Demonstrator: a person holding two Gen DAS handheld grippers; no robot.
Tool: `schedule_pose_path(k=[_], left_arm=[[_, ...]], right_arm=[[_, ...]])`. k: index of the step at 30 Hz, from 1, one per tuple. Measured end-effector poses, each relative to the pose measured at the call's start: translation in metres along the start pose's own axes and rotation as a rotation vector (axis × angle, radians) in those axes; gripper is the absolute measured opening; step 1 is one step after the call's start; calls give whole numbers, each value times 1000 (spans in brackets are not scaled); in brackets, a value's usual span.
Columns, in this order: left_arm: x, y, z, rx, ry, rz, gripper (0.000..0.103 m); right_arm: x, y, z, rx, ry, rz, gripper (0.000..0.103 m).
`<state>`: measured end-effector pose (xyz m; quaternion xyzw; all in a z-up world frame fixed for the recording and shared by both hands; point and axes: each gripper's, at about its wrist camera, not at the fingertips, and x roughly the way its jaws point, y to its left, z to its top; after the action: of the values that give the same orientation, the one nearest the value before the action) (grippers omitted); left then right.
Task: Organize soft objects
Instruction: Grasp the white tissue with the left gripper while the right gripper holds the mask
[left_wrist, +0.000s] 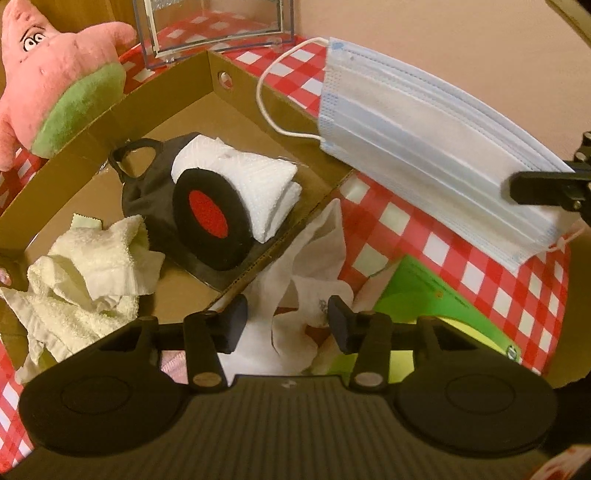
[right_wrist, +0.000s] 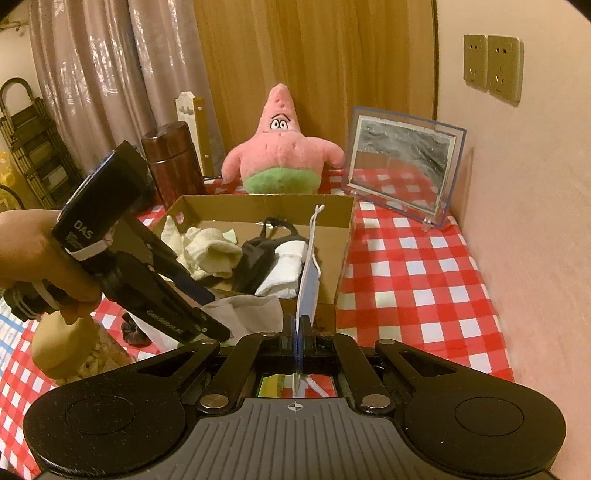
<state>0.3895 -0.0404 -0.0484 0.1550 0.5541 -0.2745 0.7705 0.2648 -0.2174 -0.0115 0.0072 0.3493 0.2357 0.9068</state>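
A: State of the right gripper?

B: Its jaws are fully closed on one end of a pale blue surgical mask. The mask stands edge-on straight ahead of the jaws in the right wrist view and reaches out over the near wall of the cardboard box. In the left wrist view the same mask hangs flat, above and to the right of the left jaws, with its white ear loop over the box corner.

A: State of the left gripper?

B: Its jaws stand partly open, pointing steeply down. A crumpled white tissue lies on the table between the two fingers. The pads are not seen pressing on it, so no grip is confirmed.

A: Where does the tissue lie relative to the box?

B: Just outside the box's near wall, touching its cardboard edge, on the red and white checked tablecloth. A green packet lies just right of the jaws.

A: Contents of the box?

B: Ahead of the left jaws: a rolled white cloth, a black pad with a red centre leaning against it, and a dark mask beneath both. To the left, a cream towel lies bunched, partly over the box edge.

A: Beyond the box?

B: A pink star plush sits upright at the far side. A clear picture frame stands to its right.
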Motion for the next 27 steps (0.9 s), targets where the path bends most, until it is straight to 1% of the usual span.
schedule_pose_path(k=[2, 4, 5, 7, 8, 10, 15, 21, 27], left_arm=[[4, 1, 2, -4, 10, 10, 36], [7, 2, 4, -3, 20, 21, 25], [8, 3, 4, -1, 26, 23, 22], [9, 2, 4, 1, 32, 31, 10], [8, 2, 4, -1, 34, 36, 7], [3, 2, 3, -5, 29, 34, 5], [-22, -1, 2, -12, -17, 41, 5], [-67, 0, 2, -47, -101, 57, 4], [-106, 0, 1, -76, -163, 64, 4]], right_arm=[[2, -1, -1, 1, 3, -2, 1], [3, -2, -1, 4, 3, -3, 1], [3, -2, -1, 6, 1, -3, 1], [2, -3, -2, 10, -3, -4, 1], [2, -4, -2, 12, -4, -4, 1], [1, -5, -2, 15, -5, -5, 1], [0, -5, -1, 18, -12, -3, 1], [-9, 0, 7, 16, -36, 1, 1], [-24, 7, 18, 6, -67, 1, 1]])
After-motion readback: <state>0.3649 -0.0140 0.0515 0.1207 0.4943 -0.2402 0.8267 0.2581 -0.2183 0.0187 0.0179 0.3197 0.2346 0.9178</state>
